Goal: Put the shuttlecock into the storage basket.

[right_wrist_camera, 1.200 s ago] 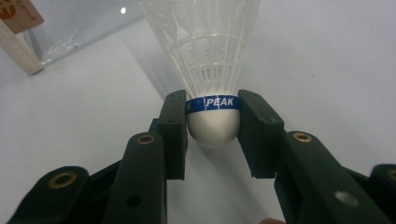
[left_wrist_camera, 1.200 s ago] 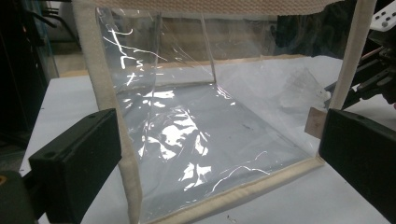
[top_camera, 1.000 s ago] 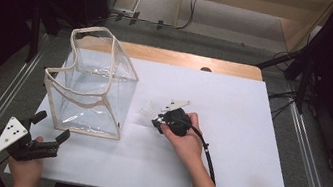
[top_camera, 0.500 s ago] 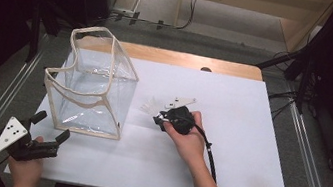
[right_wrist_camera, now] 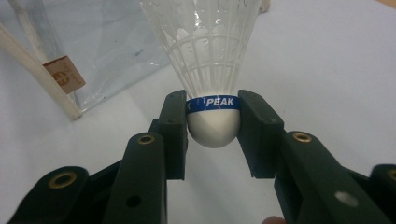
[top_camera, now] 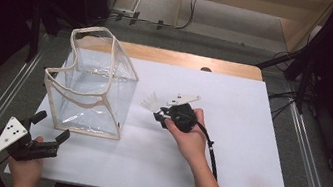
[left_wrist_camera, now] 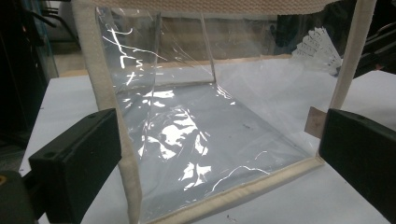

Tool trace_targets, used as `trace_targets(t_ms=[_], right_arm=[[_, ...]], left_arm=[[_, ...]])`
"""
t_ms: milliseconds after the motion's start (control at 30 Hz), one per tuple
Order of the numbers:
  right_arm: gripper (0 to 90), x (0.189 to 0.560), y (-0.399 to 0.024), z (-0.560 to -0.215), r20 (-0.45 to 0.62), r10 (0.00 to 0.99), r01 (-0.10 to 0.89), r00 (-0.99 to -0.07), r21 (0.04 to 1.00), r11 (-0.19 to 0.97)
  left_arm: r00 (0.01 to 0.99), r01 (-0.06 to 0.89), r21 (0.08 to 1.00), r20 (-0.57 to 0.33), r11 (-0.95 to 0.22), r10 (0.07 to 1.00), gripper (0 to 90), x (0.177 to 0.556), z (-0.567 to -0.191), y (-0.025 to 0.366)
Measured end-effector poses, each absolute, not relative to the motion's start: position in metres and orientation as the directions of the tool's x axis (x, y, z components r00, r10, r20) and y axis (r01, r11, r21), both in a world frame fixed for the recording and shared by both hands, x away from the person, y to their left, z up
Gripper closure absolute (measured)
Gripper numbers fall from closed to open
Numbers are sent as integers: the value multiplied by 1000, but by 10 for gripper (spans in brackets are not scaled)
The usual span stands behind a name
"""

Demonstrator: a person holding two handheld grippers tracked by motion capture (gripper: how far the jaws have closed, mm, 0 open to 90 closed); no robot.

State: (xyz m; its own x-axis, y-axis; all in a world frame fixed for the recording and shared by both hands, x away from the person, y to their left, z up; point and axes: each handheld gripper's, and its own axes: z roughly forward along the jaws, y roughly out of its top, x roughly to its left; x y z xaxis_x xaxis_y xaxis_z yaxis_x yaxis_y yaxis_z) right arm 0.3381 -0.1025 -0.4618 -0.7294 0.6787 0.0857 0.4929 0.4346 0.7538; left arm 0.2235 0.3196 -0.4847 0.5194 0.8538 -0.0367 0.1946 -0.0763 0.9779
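A white shuttlecock (right_wrist_camera: 212, 70) with a blue band reading PEAK is held by its round cork base between the black jaws of my right gripper (right_wrist_camera: 213, 122), which is shut on it. In the high view the right gripper (top_camera: 165, 118) is at mid-table with the shuttlecock (top_camera: 151, 101) pointing left toward a clear plastic bag (top_camera: 91, 89) with cream fabric edging. My left gripper (top_camera: 50, 128) is at the table's front left corner, open, its jaws standing on either side of the bag's near lower edge (left_wrist_camera: 219, 205) without touching it.
The white tabletop (top_camera: 248, 137) has free room to the right and front. A wooden strip (top_camera: 185, 60) runs along the far edge. Metal rails (top_camera: 312, 167) flank the table. A small tan tag (right_wrist_camera: 64, 74) hangs on the bag's seam.
The right hand with the shuttlecock has shifted slightly to the right and away from the bag. The left gripper and bag have stayed put.
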Motion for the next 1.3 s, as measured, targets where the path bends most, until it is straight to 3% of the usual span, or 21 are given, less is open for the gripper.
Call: trace_targets(t_ms=[1300], right_arm=[[627,331,-96,-429,110,652,443,-750,816,371]], left_arm=[[520,194,978,-37,-76,853,0,224,-485,320]])
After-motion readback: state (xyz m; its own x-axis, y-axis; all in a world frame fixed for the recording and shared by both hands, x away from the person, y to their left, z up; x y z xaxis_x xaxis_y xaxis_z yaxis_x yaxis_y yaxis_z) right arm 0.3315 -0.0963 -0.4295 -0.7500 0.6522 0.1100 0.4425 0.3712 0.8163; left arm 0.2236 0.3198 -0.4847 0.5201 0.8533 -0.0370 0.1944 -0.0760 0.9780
